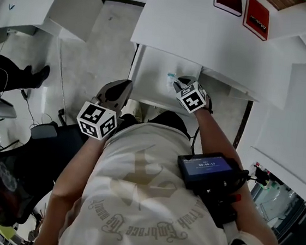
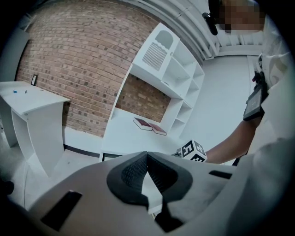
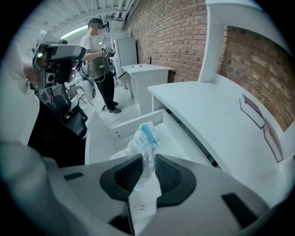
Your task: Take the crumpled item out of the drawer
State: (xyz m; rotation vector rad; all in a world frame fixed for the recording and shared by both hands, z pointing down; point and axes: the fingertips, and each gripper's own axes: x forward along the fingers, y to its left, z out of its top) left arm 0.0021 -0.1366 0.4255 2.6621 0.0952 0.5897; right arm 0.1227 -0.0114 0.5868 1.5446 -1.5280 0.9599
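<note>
Brick wall (image 3: 184, 32) behind white furniture; one drawer (image 3: 177, 138) is pulled open beneath the surface (image 3: 207, 110).

The crumpled item (image 3: 144, 138), clear film with a blue patch, is pinched by its lower tail between the pads of the right tongs (image 3: 147, 162). Its bulk stands past the tips, over the drawer's inside. It is judged to be lifted off the drawer floor, though contact cannot be ruled out. A pinch on the tail is judged sufficient for so light a thing.

The left tongs (image 2: 147, 156) are pressed together on nothing and held to the left of the right tongs, judged unneeded for this step.

Counted: one crumpled item, one open drawer, two tongs, and two red books (image 1: 257, 17) laid on the surface beyond the right tongs.
</note>
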